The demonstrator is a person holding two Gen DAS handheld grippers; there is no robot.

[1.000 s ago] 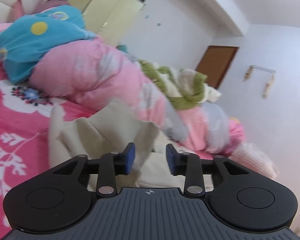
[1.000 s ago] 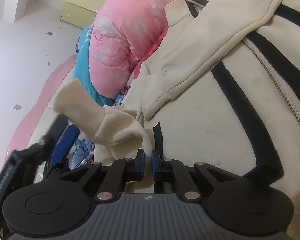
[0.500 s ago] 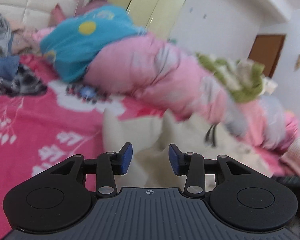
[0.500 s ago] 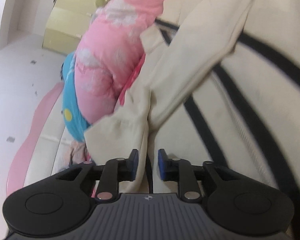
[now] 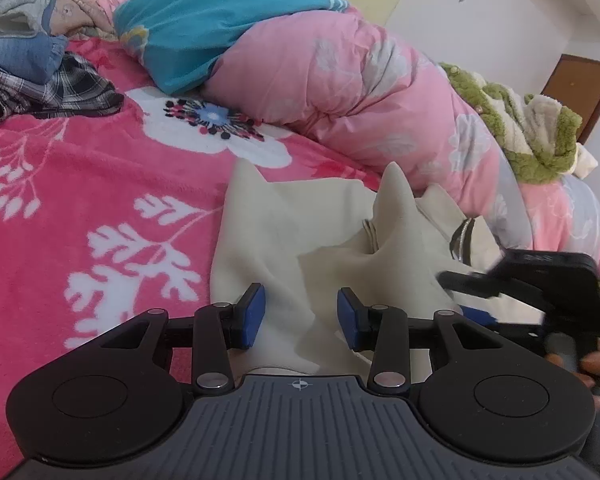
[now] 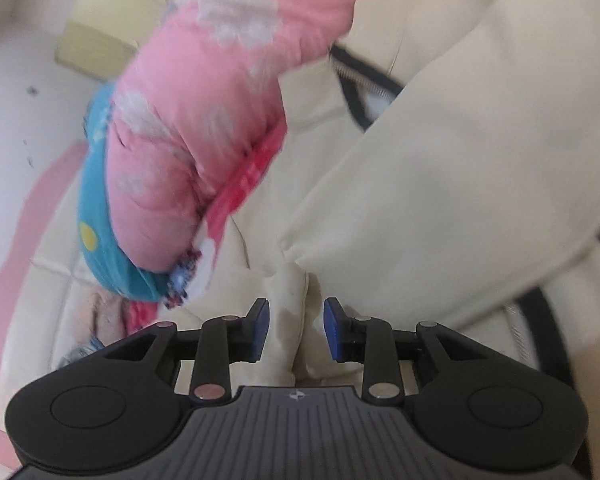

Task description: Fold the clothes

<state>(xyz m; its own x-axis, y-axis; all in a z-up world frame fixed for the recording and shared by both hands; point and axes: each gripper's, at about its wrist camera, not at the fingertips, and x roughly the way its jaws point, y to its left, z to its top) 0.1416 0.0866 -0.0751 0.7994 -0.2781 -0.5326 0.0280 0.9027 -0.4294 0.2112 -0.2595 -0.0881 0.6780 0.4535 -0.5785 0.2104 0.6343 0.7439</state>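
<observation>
Now both jaws parted, cream jacket (image 5: 300, 236) slack between them.

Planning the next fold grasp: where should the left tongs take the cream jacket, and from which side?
Take the cream jacket at its free left edge, where it lies flat on the pink floral blanket. Bring the left tongs in low from the blanket side; that border is exposed, while the middle is bunched and peaked.
</observation>
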